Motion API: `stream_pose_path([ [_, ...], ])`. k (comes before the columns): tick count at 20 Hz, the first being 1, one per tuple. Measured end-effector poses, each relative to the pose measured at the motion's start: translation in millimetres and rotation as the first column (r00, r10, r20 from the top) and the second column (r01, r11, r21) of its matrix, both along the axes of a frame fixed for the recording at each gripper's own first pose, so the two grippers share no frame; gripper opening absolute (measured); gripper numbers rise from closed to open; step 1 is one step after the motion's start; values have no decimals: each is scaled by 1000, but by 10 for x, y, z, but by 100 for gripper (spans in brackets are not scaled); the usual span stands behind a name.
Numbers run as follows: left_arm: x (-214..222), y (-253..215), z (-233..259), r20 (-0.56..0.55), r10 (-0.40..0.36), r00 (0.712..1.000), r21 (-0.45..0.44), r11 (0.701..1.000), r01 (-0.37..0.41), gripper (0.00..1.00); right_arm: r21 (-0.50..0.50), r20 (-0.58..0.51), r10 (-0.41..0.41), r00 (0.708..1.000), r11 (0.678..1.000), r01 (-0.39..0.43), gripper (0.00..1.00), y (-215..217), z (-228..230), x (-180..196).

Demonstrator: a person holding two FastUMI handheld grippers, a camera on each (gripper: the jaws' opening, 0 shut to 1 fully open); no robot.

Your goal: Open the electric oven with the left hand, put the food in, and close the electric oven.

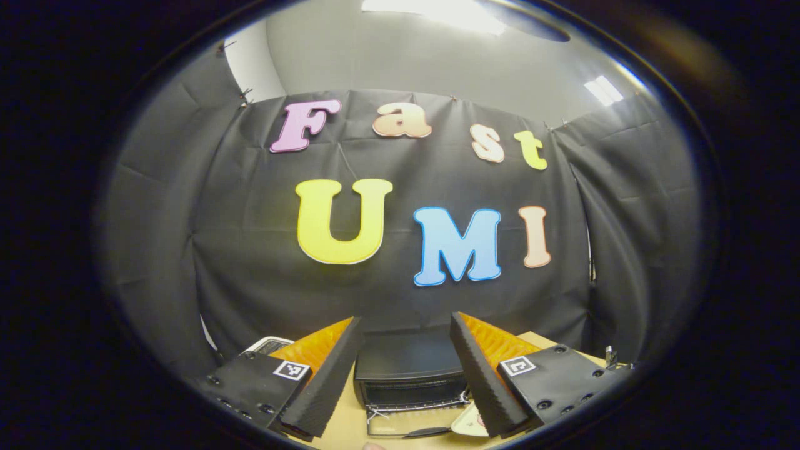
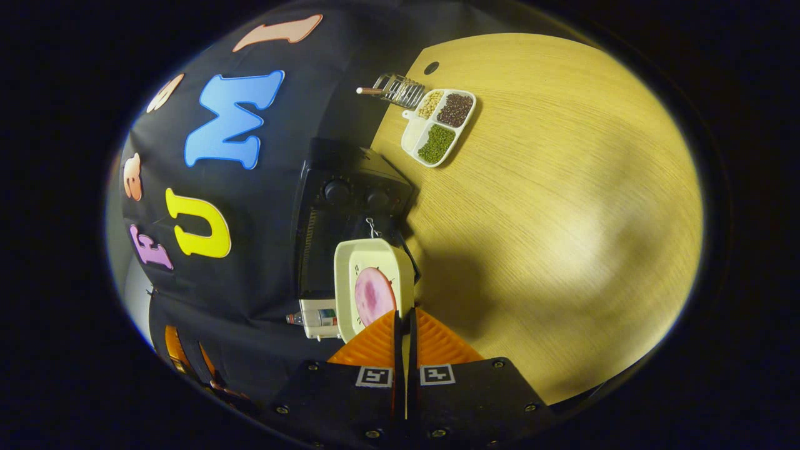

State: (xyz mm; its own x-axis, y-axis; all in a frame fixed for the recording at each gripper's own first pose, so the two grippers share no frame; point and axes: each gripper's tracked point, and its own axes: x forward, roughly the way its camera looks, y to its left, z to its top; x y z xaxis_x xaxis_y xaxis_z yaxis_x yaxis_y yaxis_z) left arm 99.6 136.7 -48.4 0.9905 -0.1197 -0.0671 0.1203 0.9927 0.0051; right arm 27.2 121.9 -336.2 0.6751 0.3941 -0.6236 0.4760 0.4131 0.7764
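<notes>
The electric oven (image 1: 409, 369) door is seen lowered onto the surface (image 2: 550, 206). The left gripper (image 1: 406, 375) fingers are spread wide, empty. The right gripper (image 2: 405, 325) fingers are clamped on the plate (image 2: 373, 284) of food (image 2: 374, 297), held before the oven. Insertion and closing remain.

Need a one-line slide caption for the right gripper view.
Right gripper clamps a plate of pink food before the black oven.
</notes>
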Motion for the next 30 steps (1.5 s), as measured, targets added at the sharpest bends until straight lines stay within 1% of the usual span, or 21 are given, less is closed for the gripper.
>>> stream_pose_path([
  [1,4,74,-12,-1,0,1000,-1,1000,0,90,-1,-2,-22,1000,1000,22,2,67,-17,75],
  [2,-11,152,-18,-1,1,1000,-4,1000,-1,100,-6,-3,-42,999,999,42,2,129,-32,143],
  [4,-33,288,-35,-5,5,1000,-6,1000,-5,100,-19,-8,-82,997,997,81,2,228,-93,316],
  [5,-46,352,-53,-8,8,1000,-9,1000,-8,90,-19,-9,-98,995,995,98,2,299,-124,422],
  [9,-97,701,-123,-23,45,999,-13,999,-45,90,-27,-8,-115,993,993,115,2,619,-244,813],
  [11,-130,908,-153,-32,71,997,-12,997,-72,99,-19,-9,-153,988,988,152,2,740,-308,1060],
  [12,-152,1022,-159,-37,87,996,-10,996,-87,99,-12,-13,-180,983,984,180,2,817,-332,1144],
  [13,-166,1159,-170,-39,109,993,-7,994,-109,99,-11,-16,-212,977,977,211,2,857,-357,1221],
  [14,-183,1281,-176,-43,131,991,-7,991,-131,95,-10,-14,-246,969,969,246,2,879,-353,1274],
  [15,-196,1385,-192,-51,148,988,-10,989,-149,99,-12,-15,-277,961,961,277,2,884,-390,1357],
  [17,-255,1600,-237,-69,181,981,-8,983,-182,99,-5,-27,-340,940,940,340,2,891,-503,1511],
  [18,-276,1682,-241,-76,195,978,-3,981,-195,95,0,-31,-363,931,932,363,2,925,-541,1599],
  [19,-293,1752,-263,-81,206,975,4,978,-206,100,3,-34,-382,924,924,382,2,954,-571,1682],
  [20,-326,1821,-271,-86,218,972,12,976,-218,95,6,-32,-400,916,916,400,2,993,-573,1758],
  [24,-438,2019,-379,-119,260,958,26,966,-258,95,32,-20,-476,879,879,476,2,1103,-595,2070],
  [25,-465,2055,-402,-126,269,955,28,963,-268,90,58,-20,-500,866,864,500,2,1136,-609,2162],
  [26,-486,2090,-396,-129,279,952,30,960,-277,90,77,-17,-518,855,852,518,2,1167,-607,2228],
  [27,-496,2132,-396,-131,288,949,32,958,-286,95,82,-10,-531,847,844,530,2,1186,-619,2298],
  [28,-508,2158,-401,-131,296,946,34,955,-294,100,83,-2,-533,846,843,531,2,1204,-625,2354],
  [29,-512,2173,-411,-132,304,944,37,953,-302,95,84,4,-532,847,844,530,2,1223,-633,2407],
  [30,-506,2182,-403,-133,308,942,35,951,-306,95,91,5,-525,851,848,522,2,1265,-629,2428],
])
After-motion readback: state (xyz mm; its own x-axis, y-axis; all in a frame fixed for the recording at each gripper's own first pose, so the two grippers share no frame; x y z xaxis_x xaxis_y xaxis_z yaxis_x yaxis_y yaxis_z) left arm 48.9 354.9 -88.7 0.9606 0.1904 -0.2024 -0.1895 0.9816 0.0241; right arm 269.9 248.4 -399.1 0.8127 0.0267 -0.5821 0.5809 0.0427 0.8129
